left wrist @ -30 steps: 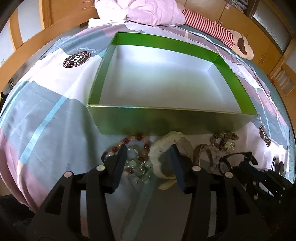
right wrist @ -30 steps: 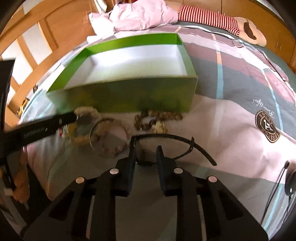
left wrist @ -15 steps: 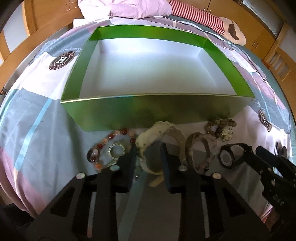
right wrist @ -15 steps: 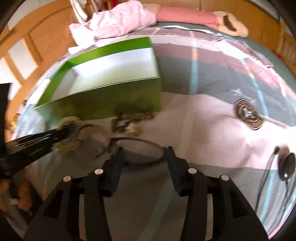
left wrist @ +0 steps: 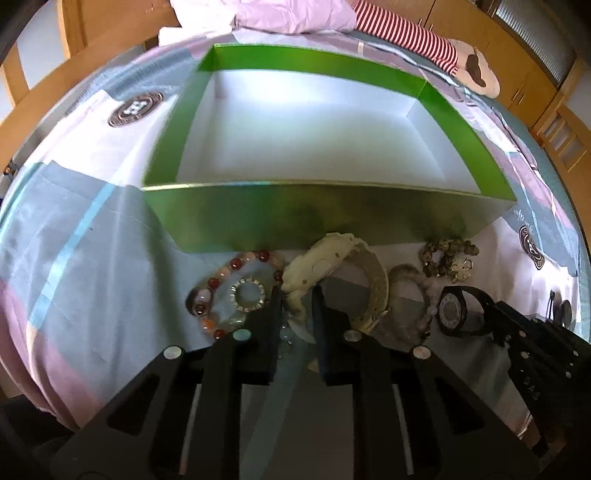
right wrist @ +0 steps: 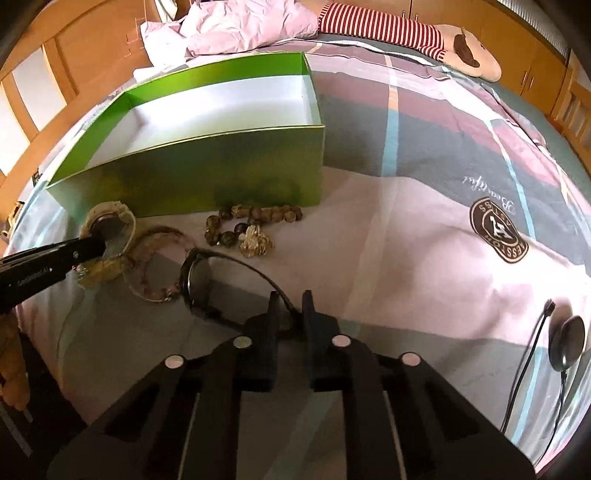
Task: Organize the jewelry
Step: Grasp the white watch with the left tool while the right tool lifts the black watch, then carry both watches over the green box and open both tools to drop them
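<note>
A green box (left wrist: 229, 218) with a white inside stands on the bedsheet. In front of it lie a red-and-pink bead bracelet (left wrist: 212, 284), a cream watch (left wrist: 332, 258), a pale pink bracelet (left wrist: 402, 275), a brown bead bracelet (left wrist: 447, 253) and a black watch (left wrist: 454, 310). My left gripper (left wrist: 297, 304) is closing, its pads on the cream watch's strap. One left finger (right wrist: 86, 249) reaches into the cream watch's loop (right wrist: 110, 218). My right gripper (right wrist: 288, 306) is shut on the strap of the black watch (right wrist: 192, 273).
A pink quilt (right wrist: 236, 26) and a striped plush toy (right wrist: 388, 29) lie at the far end of the bed. Wooden bed rails (right wrist: 62, 55) run along the left. A black cable with a round pad (right wrist: 567, 347) lies at the right.
The left jaws have narrowed from wide apart onto the cream watch's strap. The right jaws opened wide half a second ago and have shut on the black watch's strap.
</note>
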